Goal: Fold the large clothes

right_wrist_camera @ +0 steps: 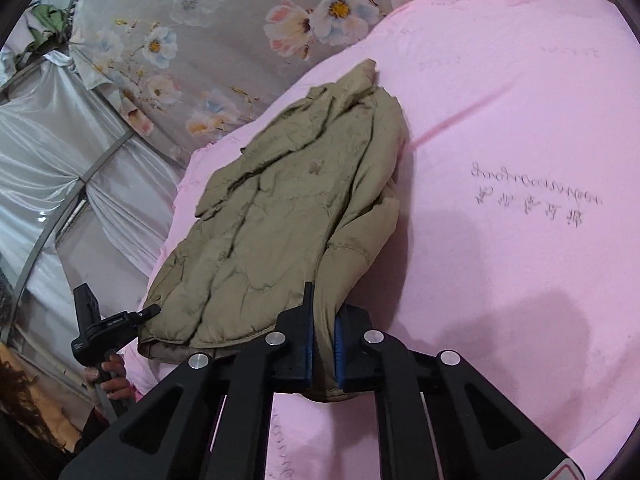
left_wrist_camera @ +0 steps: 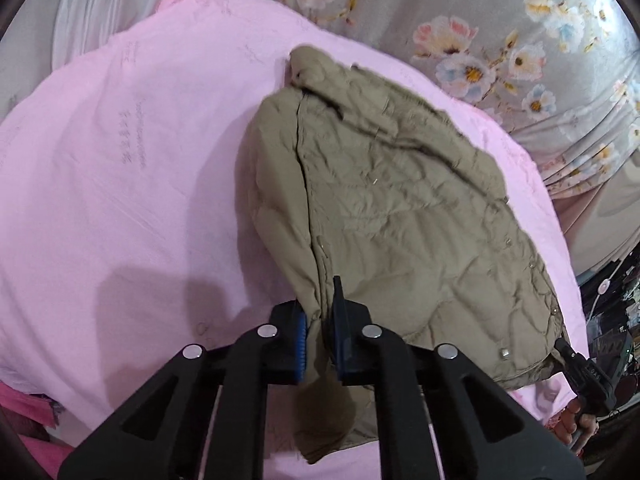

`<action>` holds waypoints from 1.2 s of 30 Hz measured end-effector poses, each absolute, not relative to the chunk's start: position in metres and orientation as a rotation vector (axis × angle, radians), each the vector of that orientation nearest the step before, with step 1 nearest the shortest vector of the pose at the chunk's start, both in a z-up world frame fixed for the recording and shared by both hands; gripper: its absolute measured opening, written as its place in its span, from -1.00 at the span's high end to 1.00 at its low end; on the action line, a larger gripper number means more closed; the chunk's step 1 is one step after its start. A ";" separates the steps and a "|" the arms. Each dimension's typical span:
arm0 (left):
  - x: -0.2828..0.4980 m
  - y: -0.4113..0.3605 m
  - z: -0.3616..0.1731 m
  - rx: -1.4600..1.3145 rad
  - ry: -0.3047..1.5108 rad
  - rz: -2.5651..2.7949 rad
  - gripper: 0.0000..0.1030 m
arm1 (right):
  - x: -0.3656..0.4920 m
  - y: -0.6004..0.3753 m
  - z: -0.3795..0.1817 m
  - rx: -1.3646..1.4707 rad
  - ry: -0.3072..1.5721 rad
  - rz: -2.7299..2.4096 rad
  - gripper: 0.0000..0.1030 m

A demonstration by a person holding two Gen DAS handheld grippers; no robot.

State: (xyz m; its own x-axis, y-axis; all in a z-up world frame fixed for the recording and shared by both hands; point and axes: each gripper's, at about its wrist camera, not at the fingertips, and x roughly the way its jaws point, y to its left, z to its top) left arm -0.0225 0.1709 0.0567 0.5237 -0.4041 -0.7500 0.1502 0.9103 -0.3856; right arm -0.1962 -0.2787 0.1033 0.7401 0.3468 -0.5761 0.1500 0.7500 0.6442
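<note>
An olive-green padded jacket (left_wrist_camera: 400, 208) lies folded lengthwise on a pink sheet (left_wrist_camera: 120, 160), collar at the far end. My left gripper (left_wrist_camera: 320, 320) is shut on the near hem corner of the jacket. In the right wrist view the jacket (right_wrist_camera: 288, 208) lies the same way, and my right gripper (right_wrist_camera: 324, 328) is shut on the other near hem corner. The right gripper also shows in the left wrist view (left_wrist_camera: 560, 346) at the jacket's corner. The left gripper shows in the right wrist view (right_wrist_camera: 154, 311) at the opposite corner.
The pink sheet (right_wrist_camera: 520, 160) covers the bed. A grey floral curtain (left_wrist_camera: 500, 40) hangs behind it, also in the right wrist view (right_wrist_camera: 200, 40). White satin drapes (right_wrist_camera: 60, 152) hang at the side. Dark clutter (left_wrist_camera: 612, 320) stands beyond the bed's edge.
</note>
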 end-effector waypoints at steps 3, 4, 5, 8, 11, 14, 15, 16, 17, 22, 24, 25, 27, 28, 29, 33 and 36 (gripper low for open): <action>-0.045 0.183 0.096 -0.313 0.896 -0.381 0.87 | -0.215 -0.277 0.141 0.681 0.652 0.169 0.87; -0.052 0.186 0.108 -0.318 0.872 -0.396 0.87 | -0.223 -0.275 0.157 0.655 0.617 0.189 0.87; -0.061 0.189 0.122 -0.322 0.845 -0.409 0.88 | -0.228 -0.273 0.172 0.632 0.587 0.203 0.87; -0.086 0.197 0.171 -0.319 0.734 -0.450 0.88 | -0.241 -0.266 0.221 0.547 0.491 0.229 0.87; -0.098 0.198 0.217 -0.296 0.608 -0.459 0.88 | -0.234 -0.269 0.262 0.499 0.398 0.222 0.88; -0.084 0.185 0.250 -0.239 0.506 -0.446 0.87 | -0.204 -0.279 0.284 0.498 0.347 0.205 0.88; -0.072 0.177 0.257 -0.217 0.490 -0.430 0.86 | -0.190 -0.282 0.288 0.499 0.340 0.197 0.88; -0.062 0.171 0.260 -0.201 0.482 -0.415 0.86 | -0.172 -0.283 0.288 0.496 0.340 0.182 0.88; -0.046 0.161 0.261 -0.178 0.485 -0.388 0.86 | -0.159 -0.284 0.287 0.496 0.346 0.167 0.88; 0.048 0.135 0.218 -0.118 0.622 -0.261 0.83 | -0.074 -0.298 0.240 0.557 0.442 0.061 0.87; 0.078 0.128 0.194 -0.101 0.678 -0.226 0.80 | -0.053 -0.300 0.220 0.564 0.477 0.028 0.87; 0.098 0.123 0.178 -0.093 0.715 -0.202 0.80 | -0.039 -0.301 0.208 0.560 0.503 0.008 0.87; 0.117 0.119 0.155 -0.082 0.760 -0.184 0.78 | -0.021 -0.300 0.189 0.563 0.542 -0.018 0.86; 0.129 0.116 0.142 -0.076 0.786 -0.168 0.77 | -0.013 -0.302 0.180 0.576 0.554 -0.023 0.85; 0.136 0.115 0.132 -0.078 0.806 -0.155 0.74 | -0.009 -0.301 0.174 0.588 0.559 -0.029 0.85; 0.150 0.110 0.107 -0.045 0.829 -0.140 0.65 | -0.002 -0.311 0.159 0.695 0.544 -0.001 0.78; 0.142 0.113 0.114 -0.054 0.793 -0.146 0.39 | -0.010 -0.321 0.160 0.779 0.502 0.041 0.69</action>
